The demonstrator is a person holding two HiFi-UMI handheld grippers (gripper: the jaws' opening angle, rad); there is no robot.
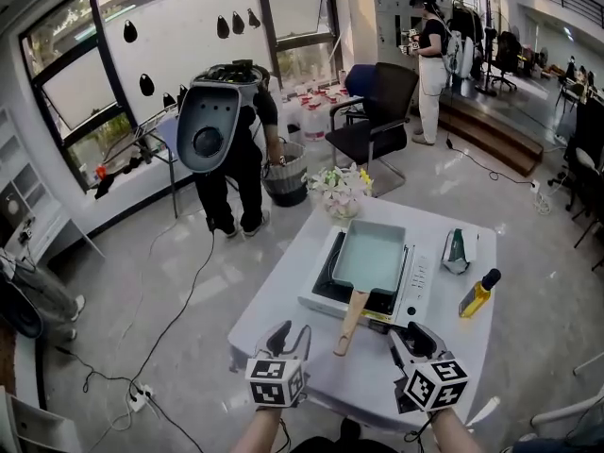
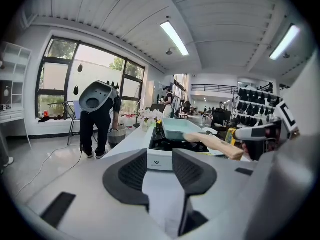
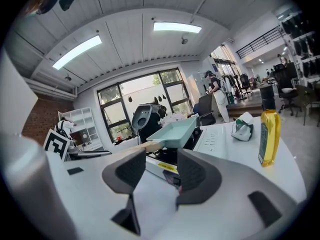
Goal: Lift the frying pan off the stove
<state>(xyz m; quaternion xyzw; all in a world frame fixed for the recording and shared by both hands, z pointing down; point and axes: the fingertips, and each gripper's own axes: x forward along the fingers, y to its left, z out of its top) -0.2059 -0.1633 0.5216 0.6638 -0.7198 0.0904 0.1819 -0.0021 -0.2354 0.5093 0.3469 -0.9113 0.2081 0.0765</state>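
Both claws hang at the table's near edge, short of the stove. Left gripper (image 1: 288, 333) has its jaws well apart with nothing between them, just the bare tabletop. Right gripper (image 1: 406, 338) is also wide open and grips nothing.

White table (image 1: 283, 291) carries the stove (image 1: 420, 281), a flat white single-burner unit with its control strip on its right side. On the stove's black burner sits the frying pan (image 1: 370, 256), rectangular and pale teal. Its long axis runs from the stove's far side toward the person. Its wooden handle (image 1: 351, 321) points back at the person, angled slightly left, past the stove's near edge, ending between the two grippers and touching neither.

White flowers (image 1: 342, 189) stand behind the stove. A green-and-white pouch (image 1: 456, 251) and a yellow bottle (image 1: 478, 293) lie right of the stove.
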